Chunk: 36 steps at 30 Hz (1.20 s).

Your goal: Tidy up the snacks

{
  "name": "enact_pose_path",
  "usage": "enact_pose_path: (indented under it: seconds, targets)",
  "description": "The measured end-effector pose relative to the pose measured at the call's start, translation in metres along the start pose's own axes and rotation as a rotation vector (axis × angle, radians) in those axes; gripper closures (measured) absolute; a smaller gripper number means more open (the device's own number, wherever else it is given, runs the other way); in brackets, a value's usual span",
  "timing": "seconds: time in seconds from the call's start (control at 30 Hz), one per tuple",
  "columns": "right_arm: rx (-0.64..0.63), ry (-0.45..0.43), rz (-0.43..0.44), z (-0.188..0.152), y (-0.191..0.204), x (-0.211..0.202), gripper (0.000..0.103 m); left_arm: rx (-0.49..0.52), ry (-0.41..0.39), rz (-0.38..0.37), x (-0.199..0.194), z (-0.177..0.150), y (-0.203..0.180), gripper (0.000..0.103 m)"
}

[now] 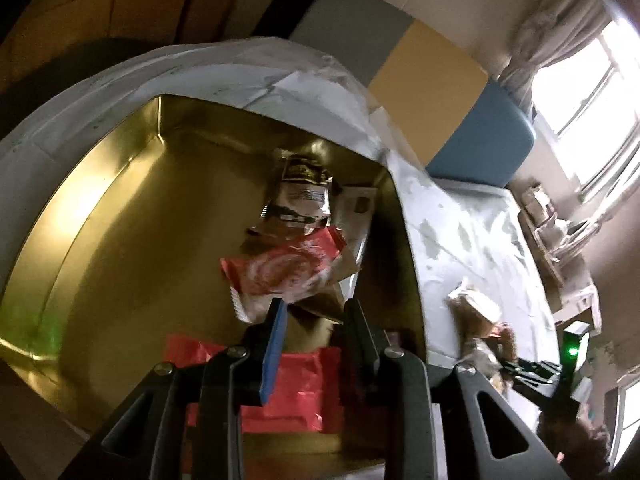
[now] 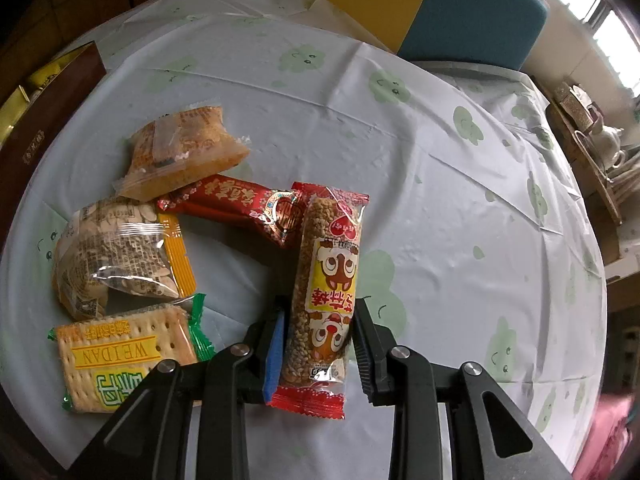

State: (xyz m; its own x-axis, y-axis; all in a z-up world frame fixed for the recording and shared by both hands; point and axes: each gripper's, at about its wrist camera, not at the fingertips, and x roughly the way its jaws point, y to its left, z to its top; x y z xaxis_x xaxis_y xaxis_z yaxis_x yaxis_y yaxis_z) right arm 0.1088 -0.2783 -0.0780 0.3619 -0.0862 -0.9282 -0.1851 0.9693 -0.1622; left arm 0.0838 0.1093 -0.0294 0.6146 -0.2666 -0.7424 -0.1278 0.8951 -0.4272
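Right gripper is clamped across the near end of the grain bar, whose long axis runs straight away toward the far side. Other snacks lie left on the tablecloth; the left gripper hangs empty, jaws apart, over the gold box.

"WEIDAN" on cracker packet
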Motion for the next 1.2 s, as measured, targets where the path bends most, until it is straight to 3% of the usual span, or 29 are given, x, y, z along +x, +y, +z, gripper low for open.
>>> enact_pose_path:
  seconds: [0.1, 0.23, 0.6, 0.93, 1.2]
  targets:
    - [-0.001, -0.001, -0.002, 0.0, 0.0, 0.0, 0.071, 0.019, -0.005, 0.044, -0.005, -0.006, -0.004, 0.074]
    - [-0.002, -0.002, 0.001, 0.0, 0.0, -0.001, 0.071, 0.132, -0.021, 0.122, -0.006, -0.016, -0.022, 0.074]
    - [-0.014, -0.004, -0.008, -0.002, 0.002, -0.003, 0.071, 0.276, -0.027, 0.164, -0.009, -0.039, -0.057, 0.073]
    - [-0.013, -0.003, -0.011, -0.003, 0.003, -0.004, 0.071, 0.452, -0.056, 0.12, -0.023, -0.063, -0.095, 0.073]
    - [-0.023, -0.001, -0.015, -0.004, 0.003, -0.005, 0.071, 0.62, -0.034, 0.026, -0.022, -0.094, -0.131, 0.073]
